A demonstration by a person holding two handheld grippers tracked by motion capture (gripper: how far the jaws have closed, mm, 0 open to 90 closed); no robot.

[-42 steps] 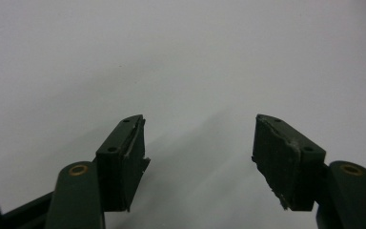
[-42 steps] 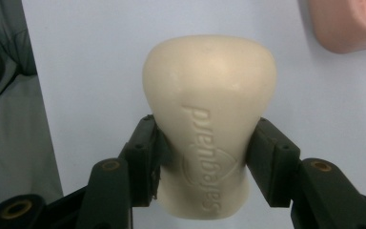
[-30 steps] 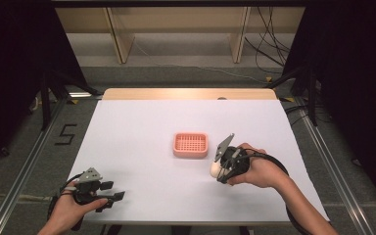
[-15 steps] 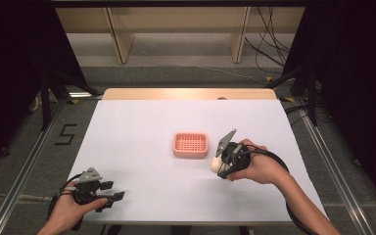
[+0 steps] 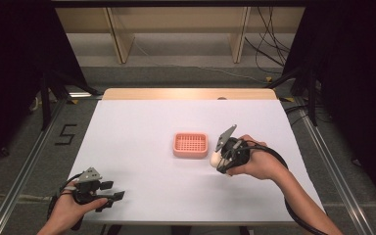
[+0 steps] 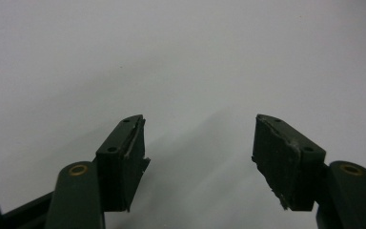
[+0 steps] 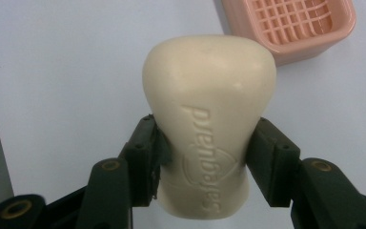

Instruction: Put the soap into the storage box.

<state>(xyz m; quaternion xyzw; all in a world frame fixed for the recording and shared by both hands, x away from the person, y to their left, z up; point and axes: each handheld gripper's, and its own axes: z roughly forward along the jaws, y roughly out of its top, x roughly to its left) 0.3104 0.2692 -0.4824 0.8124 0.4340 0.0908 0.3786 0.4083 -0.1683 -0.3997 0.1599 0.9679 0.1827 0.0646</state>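
The high view looks forward and down from above the near edge of the white table (image 5: pixel 142 127). Each gripper view sits close over that table, looking along its jaws. The pink tray (image 5: pixel 190 145) (image 7: pixel 295 24) appears in the high and right gripper views.

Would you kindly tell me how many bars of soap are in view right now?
1. The cream soap bar is clamped between the right gripper jaws, just right of the pink soap dish. Nothing looks hidden on the table.
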